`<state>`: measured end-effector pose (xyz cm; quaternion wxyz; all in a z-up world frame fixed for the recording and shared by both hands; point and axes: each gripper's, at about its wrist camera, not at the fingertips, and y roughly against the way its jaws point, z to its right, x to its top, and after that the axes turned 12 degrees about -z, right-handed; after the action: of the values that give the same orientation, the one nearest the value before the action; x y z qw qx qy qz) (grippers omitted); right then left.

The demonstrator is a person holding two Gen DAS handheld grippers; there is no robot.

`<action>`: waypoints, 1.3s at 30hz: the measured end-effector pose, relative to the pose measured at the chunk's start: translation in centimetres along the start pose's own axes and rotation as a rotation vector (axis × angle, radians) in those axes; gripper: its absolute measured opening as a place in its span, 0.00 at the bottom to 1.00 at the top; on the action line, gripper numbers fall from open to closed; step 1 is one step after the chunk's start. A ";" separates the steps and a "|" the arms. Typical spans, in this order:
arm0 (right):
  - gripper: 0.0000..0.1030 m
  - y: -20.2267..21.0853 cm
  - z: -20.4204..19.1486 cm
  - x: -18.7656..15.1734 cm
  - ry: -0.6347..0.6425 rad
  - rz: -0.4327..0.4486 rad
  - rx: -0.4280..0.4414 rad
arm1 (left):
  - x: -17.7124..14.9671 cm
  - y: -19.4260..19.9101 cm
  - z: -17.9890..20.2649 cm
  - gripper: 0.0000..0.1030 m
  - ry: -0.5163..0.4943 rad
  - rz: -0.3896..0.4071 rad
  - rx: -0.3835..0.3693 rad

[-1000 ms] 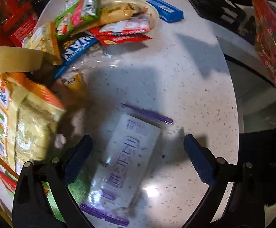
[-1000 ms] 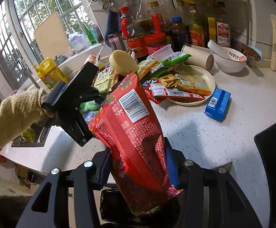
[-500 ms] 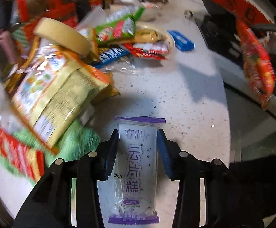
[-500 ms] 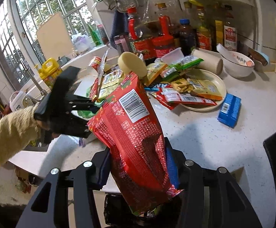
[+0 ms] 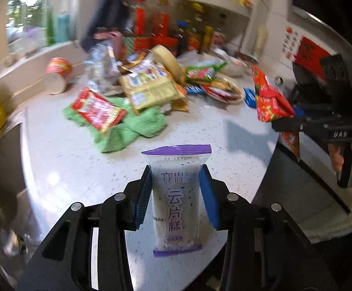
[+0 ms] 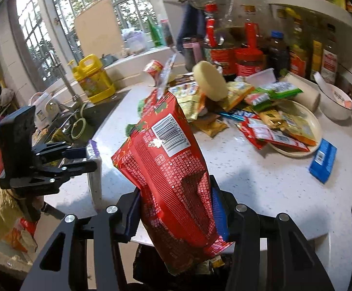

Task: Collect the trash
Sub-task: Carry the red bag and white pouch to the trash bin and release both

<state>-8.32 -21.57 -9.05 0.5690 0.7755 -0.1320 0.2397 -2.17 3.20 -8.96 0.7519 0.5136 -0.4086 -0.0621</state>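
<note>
My left gripper (image 5: 176,191) is shut on a clear snack packet with purple ends (image 5: 177,201) and holds it upright above the near edge of the white speckled counter (image 5: 200,131). That packet also shows in the right wrist view (image 6: 94,172), held at the left. My right gripper (image 6: 176,208) is shut on a large red snack bag (image 6: 173,167), held over a dark trash bag (image 6: 200,266) below the counter edge. The red bag also shows in the left wrist view (image 5: 268,97) at the right.
A heap of wrappers (image 5: 149,84) and a green cloth (image 5: 132,126) lie mid-counter. A plate of wrappers (image 6: 294,131), a blue pack (image 6: 322,160), a white bowl (image 6: 336,101) and sauce bottles (image 6: 246,55) stand behind. A yellow jug (image 6: 92,80) stands by the sink.
My left gripper closed on the purple-ended packet, lifted it off the counter and drew back toward the edge. My right gripper kept hold of the red bag, nearly still.
</note>
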 end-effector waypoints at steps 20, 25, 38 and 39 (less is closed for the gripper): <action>0.48 1.6 -2.9 -7.4 0.059 -0.187 0.023 | -10.1 3.8 8.3 0.37 0.001 -0.106 -0.116; 0.48 -2.9 -1.8 -12.6 0.028 -0.357 0.007 | -14.6 -2.8 8.5 0.37 0.071 -0.251 -0.147; 0.95 -11.1 1.1 -16.2 0.025 -0.460 -0.112 | -17.5 -12.5 7.8 0.89 0.110 -0.400 -0.083; 0.95 -10.6 1.2 -16.0 0.022 -0.455 -0.103 | -17.5 -12.1 7.7 0.89 0.111 -0.395 -0.083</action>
<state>-16.60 -20.44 -26.38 0.6484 0.7527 0.0405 0.1065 -14.97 0.95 -27.50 0.7668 0.5551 -0.2550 -0.1968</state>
